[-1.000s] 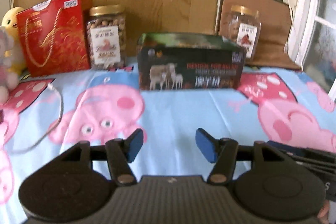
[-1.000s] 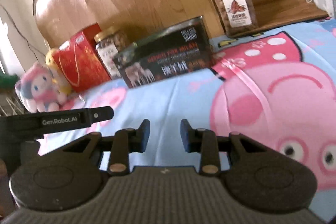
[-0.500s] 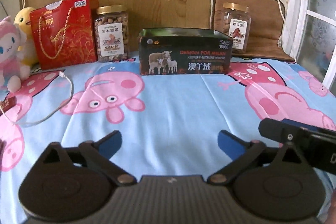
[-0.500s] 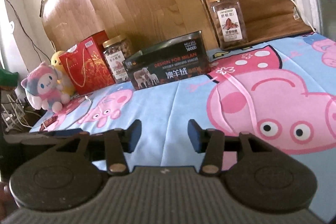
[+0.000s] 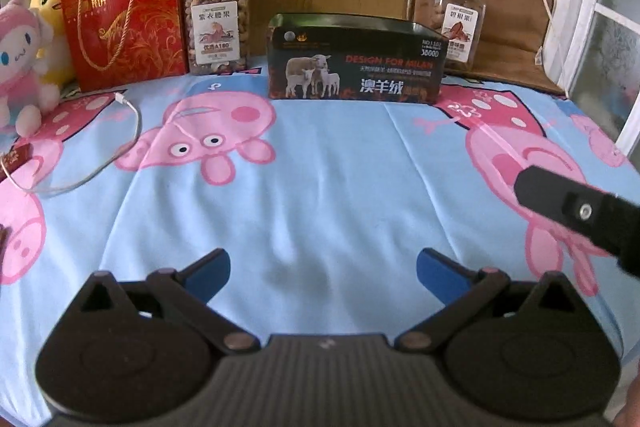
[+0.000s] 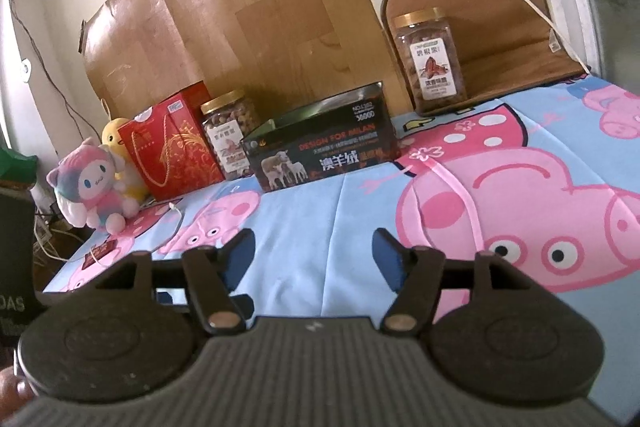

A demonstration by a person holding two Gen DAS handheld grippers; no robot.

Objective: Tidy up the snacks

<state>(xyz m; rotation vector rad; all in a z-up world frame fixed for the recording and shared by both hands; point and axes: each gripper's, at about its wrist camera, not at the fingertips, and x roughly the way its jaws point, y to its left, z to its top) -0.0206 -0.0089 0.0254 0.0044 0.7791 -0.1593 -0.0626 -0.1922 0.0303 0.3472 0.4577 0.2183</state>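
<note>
The left claw (image 5: 322, 269) is spread wide and the right claw (image 6: 314, 257) stands moderately open, both empty and hovering above the blue pig-print sheet (image 5: 340, 187). Well ahead of both, along the wooden board, stand a red gift bag (image 5: 126, 27) marked "Cashew", a gold-lidded nut jar (image 5: 219, 23) just beside it, a dark box (image 5: 356, 61) reading "DESIGN FOR MILAN" with sheep pictured on it, and a second nut jar (image 6: 430, 63) farther right on a brown mat (image 6: 512, 39); the jar labels are Chinese, too small to read
</note>
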